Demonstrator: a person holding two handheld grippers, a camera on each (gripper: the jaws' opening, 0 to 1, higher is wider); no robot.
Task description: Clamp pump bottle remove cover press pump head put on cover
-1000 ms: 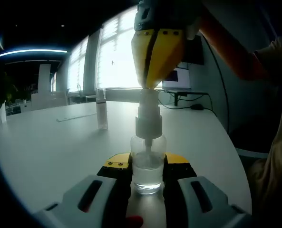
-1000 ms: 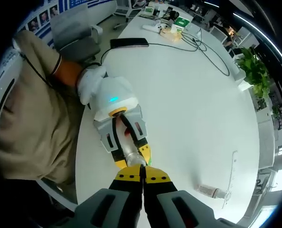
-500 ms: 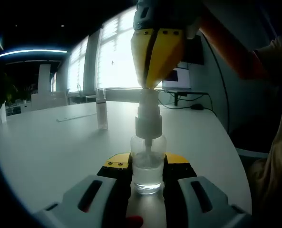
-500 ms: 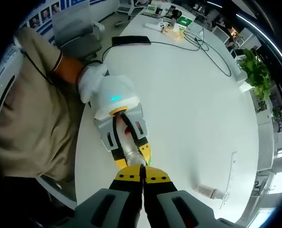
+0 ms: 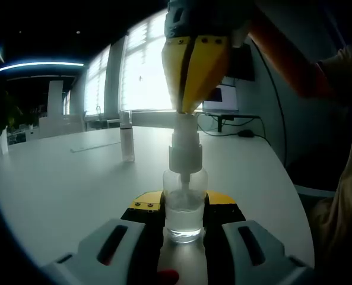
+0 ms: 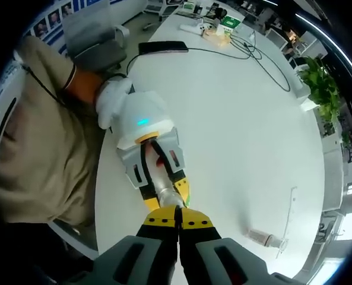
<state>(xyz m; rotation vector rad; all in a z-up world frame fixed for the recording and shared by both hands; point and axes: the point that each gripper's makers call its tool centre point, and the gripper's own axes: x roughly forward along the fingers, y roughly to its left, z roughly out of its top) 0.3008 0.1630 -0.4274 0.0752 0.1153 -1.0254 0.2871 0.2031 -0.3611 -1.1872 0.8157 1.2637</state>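
Left hand-held gripper [image 5: 184,221] clamps pump bottle [image 5: 184,205] upright on white table [image 5: 63,190]; right hand-held gripper [image 5: 186,107] jaws closed atop pump; office w/ bright windows [image 5: 140,65].

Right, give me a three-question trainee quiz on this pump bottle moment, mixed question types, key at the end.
1. True or false: the left gripper is shut on the pump bottle, which stands upright on the white table.
2. What touches the pump head from above? A) a bare hand B) the closed tips of the right gripper C) nothing
3. Fill in: in the right gripper view, the cover lies on its ____ on the table.

Key: 1 true; 2 B; 3 side
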